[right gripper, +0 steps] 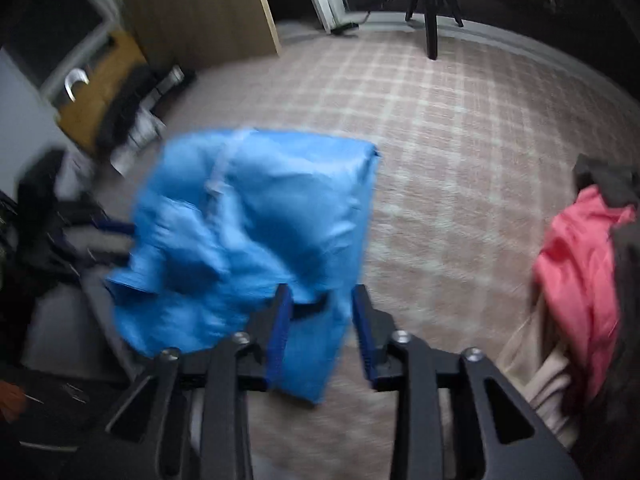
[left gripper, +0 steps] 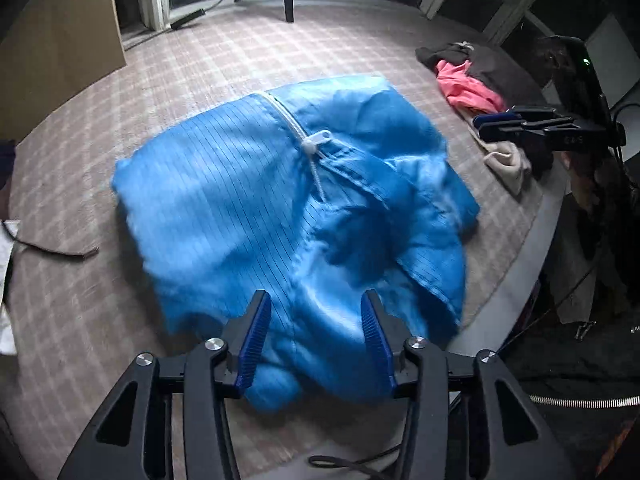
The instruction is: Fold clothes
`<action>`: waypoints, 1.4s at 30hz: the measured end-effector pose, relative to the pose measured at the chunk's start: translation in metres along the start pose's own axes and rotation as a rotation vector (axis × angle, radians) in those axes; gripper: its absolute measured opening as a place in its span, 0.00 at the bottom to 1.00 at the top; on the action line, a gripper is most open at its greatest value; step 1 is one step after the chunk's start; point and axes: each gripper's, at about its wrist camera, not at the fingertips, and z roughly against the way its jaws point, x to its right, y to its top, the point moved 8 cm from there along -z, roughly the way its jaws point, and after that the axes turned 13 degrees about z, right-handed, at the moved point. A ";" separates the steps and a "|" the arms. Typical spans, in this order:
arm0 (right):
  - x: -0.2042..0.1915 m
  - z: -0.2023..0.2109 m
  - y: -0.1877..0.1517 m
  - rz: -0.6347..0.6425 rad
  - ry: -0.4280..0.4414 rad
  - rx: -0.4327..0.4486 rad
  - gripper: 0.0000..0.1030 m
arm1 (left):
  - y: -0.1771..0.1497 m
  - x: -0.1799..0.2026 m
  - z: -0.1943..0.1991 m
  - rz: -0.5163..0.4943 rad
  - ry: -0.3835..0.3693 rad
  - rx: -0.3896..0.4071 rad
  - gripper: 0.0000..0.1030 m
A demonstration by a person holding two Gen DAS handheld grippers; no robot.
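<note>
The blue garment [left gripper: 288,216] lay bunched on the checked tabletop [left gripper: 240,56], white zipper [left gripper: 298,128] uppermost. The left tool [left gripper: 316,344] stood over its near edge, jaws parted, pads clear of the fabric. The right tool [right gripper: 320,332] likewise stood released above its near corner. A pink garment [right gripper: 576,264] lay in a pile well apart.

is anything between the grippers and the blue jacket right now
Nothing visible. The blue jacket lies folded on the checked cloth, its near edge directly between the open fingers of the left gripper and the right gripper. The pink garment sits off to the side.
</note>
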 end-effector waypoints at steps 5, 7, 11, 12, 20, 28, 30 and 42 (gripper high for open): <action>-0.028 -0.054 -0.010 -0.060 0.087 -0.073 0.49 | -0.023 0.005 0.009 0.073 -0.017 0.013 0.45; -0.034 -0.080 -0.017 -0.039 0.047 -0.133 0.48 | -0.034 0.003 0.011 0.080 0.014 0.019 0.45; -0.048 -0.077 -0.030 0.090 -0.117 -0.202 0.34 | -0.044 0.005 0.017 0.066 0.090 0.044 0.45; -0.052 -0.066 -0.030 0.116 -0.153 -0.196 0.35 | -0.044 0.008 0.019 0.060 0.081 0.054 0.45; -0.130 -0.063 0.048 0.200 -0.087 0.022 0.57 | -0.036 0.036 -0.010 -0.058 0.071 0.061 0.51; -0.130 -0.120 0.058 0.298 -0.228 -0.116 0.51 | -0.033 0.021 -0.026 -0.068 0.177 0.052 0.51; -0.115 -0.109 0.053 0.212 -0.173 -0.103 0.27 | -0.030 0.019 -0.023 -0.077 0.193 0.062 0.51; -0.047 -0.049 0.030 -0.021 -0.103 -0.015 0.18 | 0.012 0.037 -0.034 -0.189 0.202 0.053 0.51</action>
